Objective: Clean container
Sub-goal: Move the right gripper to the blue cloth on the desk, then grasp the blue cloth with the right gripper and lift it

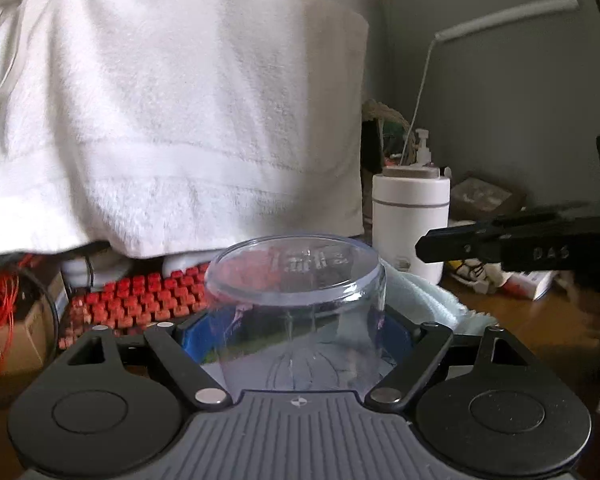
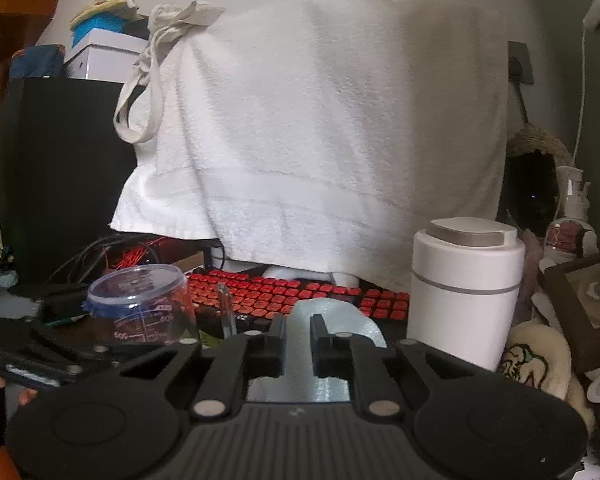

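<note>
The clear plastic container [image 1: 300, 300] stands upside down between the spread fingers of the left gripper [image 1: 298, 332]. Its flat base faces up, and printed measuring marks run inverted on its wall in the right wrist view [image 2: 140, 304]. The left gripper's fingers flank the container's sides at its lower part, where a blue band shows behind the clear wall; whether the pads actually press on the plastic cannot be told.

The right gripper [image 2: 299, 336] has its jaws drawn close together on a fold of pale blue cloth [image 2: 332, 320], which bulges up between and beyond the fingers. In the left wrist view the same cloth [image 1: 420, 292] lies just to the right of the container, and the right gripper's black body [image 1: 500, 248] reaches in from the right edge above it.

Room to move is narrow. A red-keyed keyboard [image 2: 284, 292] runs just behind both the container and the cloth. Above it, the hem of a white towel [image 2: 320, 140] draped over something tall hangs down to just above the far keys. A white cylindrical canister with a grey lid [image 2: 464, 292] stands close on the right of the cloth, its wall near the right gripper's outer finger. Beyond it, a framed picture [image 2: 588, 296] and a cream soft toy [image 2: 536, 360] crowd the right edge. Left of the container, cables and a dark cabinet [image 2: 68, 168] close that side. Bare brown tabletop [image 1: 540, 320] shows to the right of the cloth.
</note>
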Available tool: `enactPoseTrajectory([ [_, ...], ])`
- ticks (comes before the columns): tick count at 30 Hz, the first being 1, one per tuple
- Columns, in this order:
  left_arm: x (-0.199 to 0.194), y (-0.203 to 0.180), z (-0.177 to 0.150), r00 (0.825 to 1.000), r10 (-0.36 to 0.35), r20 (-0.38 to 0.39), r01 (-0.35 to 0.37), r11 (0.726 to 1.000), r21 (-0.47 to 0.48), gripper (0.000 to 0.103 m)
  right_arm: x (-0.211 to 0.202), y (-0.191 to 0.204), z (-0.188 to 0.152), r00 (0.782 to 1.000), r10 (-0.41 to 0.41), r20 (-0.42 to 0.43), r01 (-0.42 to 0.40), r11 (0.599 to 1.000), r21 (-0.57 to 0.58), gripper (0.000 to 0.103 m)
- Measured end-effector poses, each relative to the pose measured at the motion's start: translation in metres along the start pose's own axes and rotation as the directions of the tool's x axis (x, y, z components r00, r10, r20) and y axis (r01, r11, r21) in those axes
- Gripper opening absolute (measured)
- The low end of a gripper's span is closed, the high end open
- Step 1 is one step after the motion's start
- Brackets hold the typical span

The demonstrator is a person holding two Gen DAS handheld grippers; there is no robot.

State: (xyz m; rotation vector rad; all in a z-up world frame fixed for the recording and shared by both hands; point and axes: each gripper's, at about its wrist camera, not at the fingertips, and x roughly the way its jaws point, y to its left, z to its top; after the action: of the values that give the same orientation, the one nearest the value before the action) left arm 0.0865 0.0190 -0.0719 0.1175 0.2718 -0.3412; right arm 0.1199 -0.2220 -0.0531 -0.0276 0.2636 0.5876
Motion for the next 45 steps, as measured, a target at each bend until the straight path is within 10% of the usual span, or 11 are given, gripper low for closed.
enactPoseTrajectory([
  [23, 0.011, 0.009, 0.0, 0.999, -0.023, -0.043, 0.02, 0.997, -0.079, 0.082, 0.026, -0.004, 0.018, 0.991, -0.052, -0.124, 0.046, 0.998, -0.051, 0.017],
  [27, 0.012, 0.009, 0.0, 0.999, -0.022, -0.044, 0.019, 0.997, -0.079, 0.082, 0.041, 0.005, 0.018, 0.986, -0.06, -0.158, 0.044, 0.994, -0.105, 0.051],
  [32, 0.012, 0.009, 0.001, 0.999, -0.021, -0.044, 0.018, 0.997, -0.078, 0.082, 0.069, 0.003, 0.004, 0.961, -0.107, -0.253, 0.077, 0.989, -0.124, 0.059],
  [33, 0.012, 0.008, 0.001, 0.999, -0.02, -0.044, 0.016, 0.997, -0.079, 0.082, 0.073, -0.001, 0.001, 0.957, -0.112, -0.266, 0.086, 0.99, -0.107, 0.056],
  [35, 0.011, 0.006, 0.001, 0.999, -0.017, -0.044, 0.013, 0.997, -0.08, 0.082, 0.077, -0.01, -0.003, 0.953, -0.1, -0.285, 0.091, 0.995, -0.046, 0.006],
  [45, 0.011, 0.006, 0.0, 0.999, -0.015, -0.044, 0.011, 0.997, -0.081, 0.082, 0.044, -0.021, 0.035, 0.986, 0.141, -0.088, -0.126, 0.98, 0.152, 0.008],
])
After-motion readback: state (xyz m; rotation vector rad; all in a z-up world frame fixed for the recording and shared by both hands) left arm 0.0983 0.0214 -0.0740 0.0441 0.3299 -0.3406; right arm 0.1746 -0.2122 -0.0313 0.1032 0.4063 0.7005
